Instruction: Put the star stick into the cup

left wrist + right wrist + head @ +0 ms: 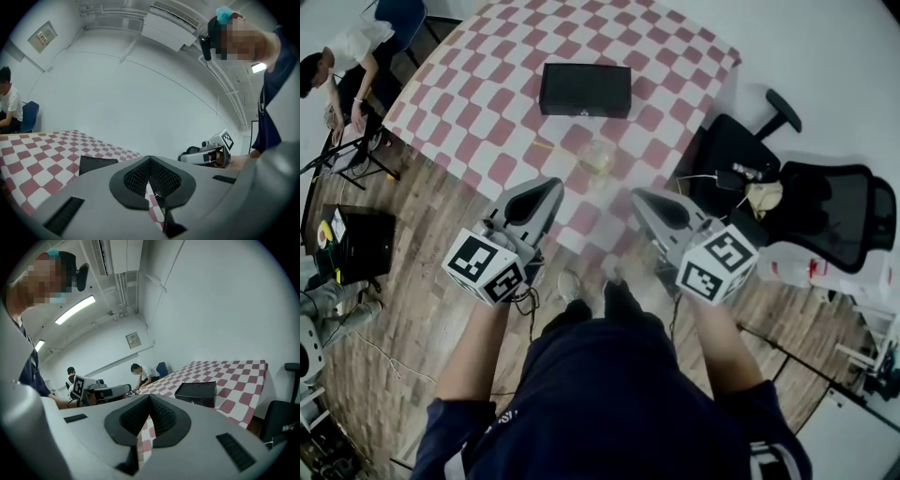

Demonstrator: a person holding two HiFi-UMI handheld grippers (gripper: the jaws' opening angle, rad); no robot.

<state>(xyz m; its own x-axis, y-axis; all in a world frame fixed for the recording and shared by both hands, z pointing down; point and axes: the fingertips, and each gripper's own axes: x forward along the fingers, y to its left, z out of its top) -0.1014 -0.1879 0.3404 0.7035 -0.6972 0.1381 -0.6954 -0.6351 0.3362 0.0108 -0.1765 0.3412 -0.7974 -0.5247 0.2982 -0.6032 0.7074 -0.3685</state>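
A clear cup [596,157] stands on the red-and-white checked table [487,112], near its front edge. On the cloth to the cup's left lies a thin yellowish thing [543,143], too small to identify as the star stick. My left gripper [555,186] hovers just short of the table's front edge, shut, with nothing between its pads [150,160]. My right gripper [636,195] hangs beside it to the right, also shut and empty [150,397]. Both point toward the cup, well apart from it. Neither gripper view shows the cup or a stick.
A black box [585,89] sits on the table behind the cup. A black office chair [825,211] with cables stands to the right, and a black case [364,242] lies on the wooden floor to the left. A person [347,52] sits at the far left.
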